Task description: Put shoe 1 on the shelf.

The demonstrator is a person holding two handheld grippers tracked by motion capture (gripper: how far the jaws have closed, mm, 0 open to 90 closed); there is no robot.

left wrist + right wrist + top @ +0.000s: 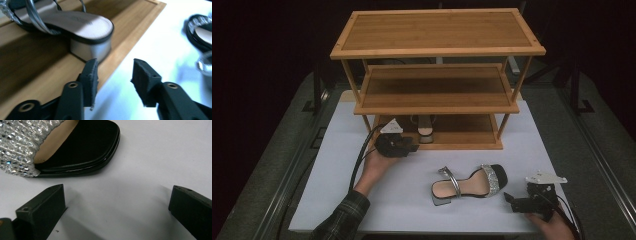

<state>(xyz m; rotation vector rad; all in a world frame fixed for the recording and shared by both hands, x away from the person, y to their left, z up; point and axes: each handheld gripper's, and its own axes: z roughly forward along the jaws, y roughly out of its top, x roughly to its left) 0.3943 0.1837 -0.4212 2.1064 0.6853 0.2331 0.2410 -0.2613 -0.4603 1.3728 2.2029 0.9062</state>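
A silver-strapped sandal point(426, 131) stands on the bottom shelf point(467, 136) of a wooden rack, heel toward me. In the left gripper view its block heel point(91, 50) is just beyond my left gripper point(115, 66). That gripper is open with nothing between the jaws, and it hovers at the shelf's front edge point(413, 148). The matching sandal point(469, 182) lies on its side on the white table. Its black toe point(82, 147) is a short way ahead of my right gripper point(117, 192), which is wide open and empty near the table's front right corner point(508, 200).
The three-tier bamboo rack point(437, 31) stands at the back of the white table point(402, 205); its top and middle shelves are bare. A cable point(362, 155) trails from the left gripper. Dark floor surrounds the table.
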